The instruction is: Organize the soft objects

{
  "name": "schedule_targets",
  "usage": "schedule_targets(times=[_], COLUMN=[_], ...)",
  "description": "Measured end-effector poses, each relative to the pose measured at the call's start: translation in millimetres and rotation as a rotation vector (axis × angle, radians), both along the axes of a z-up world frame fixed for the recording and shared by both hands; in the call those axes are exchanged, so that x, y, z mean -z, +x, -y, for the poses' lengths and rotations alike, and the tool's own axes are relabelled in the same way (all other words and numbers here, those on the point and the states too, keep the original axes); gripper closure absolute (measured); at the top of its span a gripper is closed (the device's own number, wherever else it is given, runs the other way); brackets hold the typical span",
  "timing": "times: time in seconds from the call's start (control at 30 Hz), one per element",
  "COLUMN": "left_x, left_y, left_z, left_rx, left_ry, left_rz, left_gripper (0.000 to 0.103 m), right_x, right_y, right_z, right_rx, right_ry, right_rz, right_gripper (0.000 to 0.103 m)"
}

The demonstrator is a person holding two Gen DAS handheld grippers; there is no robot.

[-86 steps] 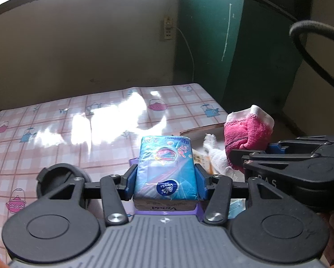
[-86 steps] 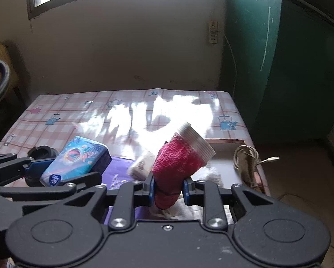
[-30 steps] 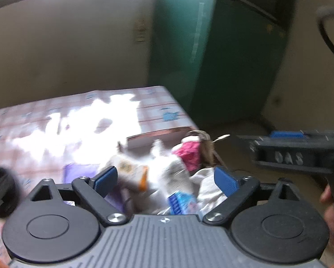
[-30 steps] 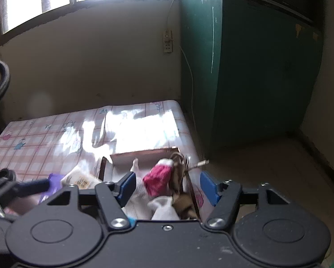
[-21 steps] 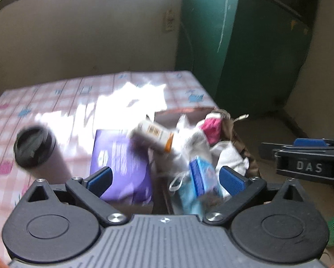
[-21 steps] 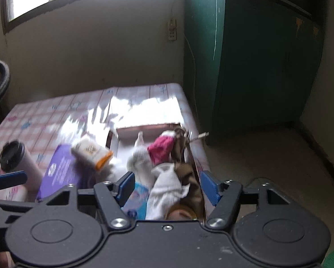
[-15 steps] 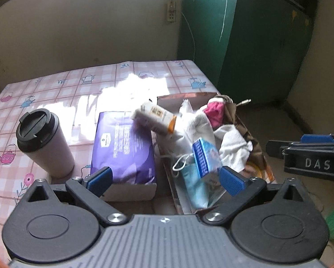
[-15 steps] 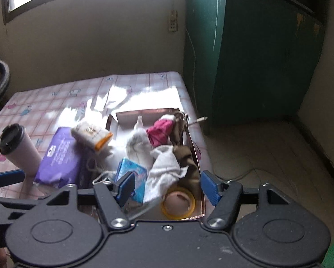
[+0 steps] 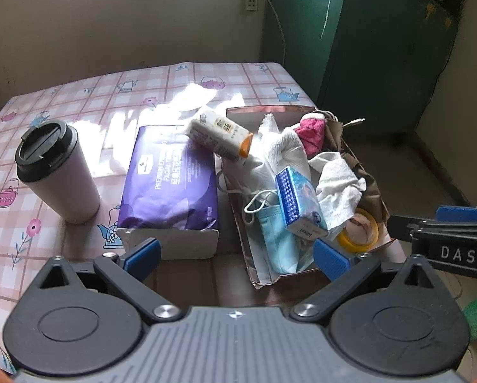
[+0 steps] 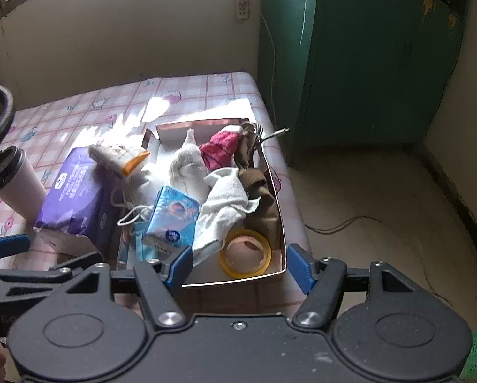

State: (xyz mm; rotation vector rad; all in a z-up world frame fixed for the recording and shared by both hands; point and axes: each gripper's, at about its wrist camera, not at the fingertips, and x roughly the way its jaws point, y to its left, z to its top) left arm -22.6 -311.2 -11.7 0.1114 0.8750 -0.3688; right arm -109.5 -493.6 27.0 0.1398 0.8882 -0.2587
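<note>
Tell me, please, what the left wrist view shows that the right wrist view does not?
Only the left wrist view shows the right gripper's DAS label. Only the right wrist view shows the cable on the floor. Both show the cardboard box holding the blue tissue pack, pink cloth and tape roll, plus the purple tissue pack and cup.

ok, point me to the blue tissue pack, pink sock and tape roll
blue tissue pack (image 10: 171,215): right wrist view, printed front face.
pink sock (image 10: 221,150): right wrist view, mid-body.
tape roll (image 10: 264,257): right wrist view, yellow ring's right edge.
</note>
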Motion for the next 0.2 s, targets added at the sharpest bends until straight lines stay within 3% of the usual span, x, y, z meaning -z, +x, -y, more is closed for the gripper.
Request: schedule_targets(times=[0.2], left_x=[1.3], left_y=[2.6], left_z=[-6.1], left_rx=[-0.029], left_ry=[-0.040], left_rz=[-0.001], left_gripper=[0.000], right_x=[3.2], right_y=[-0.6], right_z=[-1.7], right_rx=[0.000], right_ry=[0.005], right_rz=[-0.010], right_gripper=[0.026])
